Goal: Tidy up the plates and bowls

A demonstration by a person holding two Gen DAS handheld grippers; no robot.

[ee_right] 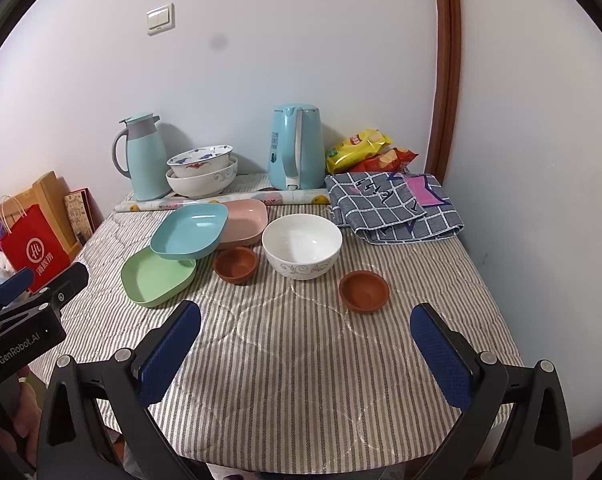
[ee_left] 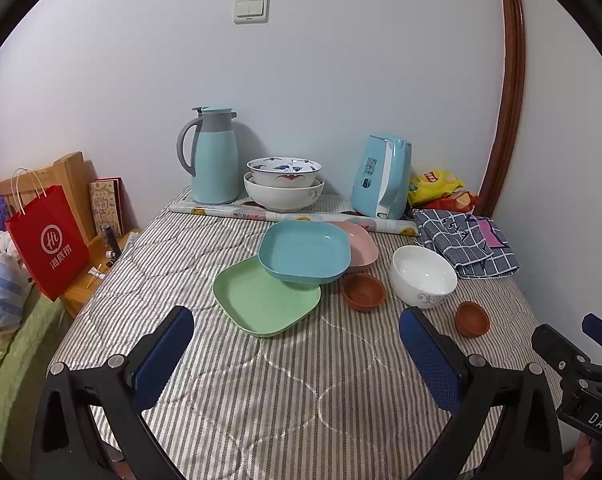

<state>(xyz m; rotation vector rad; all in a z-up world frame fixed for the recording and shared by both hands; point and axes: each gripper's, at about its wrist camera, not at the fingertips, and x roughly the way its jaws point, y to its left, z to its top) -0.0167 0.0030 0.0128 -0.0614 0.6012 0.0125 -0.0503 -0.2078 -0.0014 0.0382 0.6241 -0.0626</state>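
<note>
A blue plate (ee_left: 304, 249) rests tilted on a green plate (ee_left: 261, 304) and a pink plate (ee_left: 363, 244). A white bowl (ee_left: 423, 276) stands to their right, with two small brown bowls (ee_left: 363, 291) (ee_left: 472, 319) near it. Two patterned bowls (ee_left: 283, 184) are stacked at the back. My left gripper (ee_left: 297, 328) is open and empty, above the table's near part in front of the green plate. My right gripper (ee_right: 306, 326) is open and empty, in front of the white bowl (ee_right: 302, 246) and a brown bowl (ee_right: 364, 291). The plates also show in the right wrist view (ee_right: 189, 230).
A blue thermos jug (ee_left: 213, 158) and blue kettle (ee_left: 381, 176) stand at the back by the wall. A folded checked cloth (ee_left: 467, 242) and snack bags (ee_left: 435, 186) lie at the back right. A red paper bag (ee_left: 47, 240) stands left of the striped table (ee_left: 281, 400).
</note>
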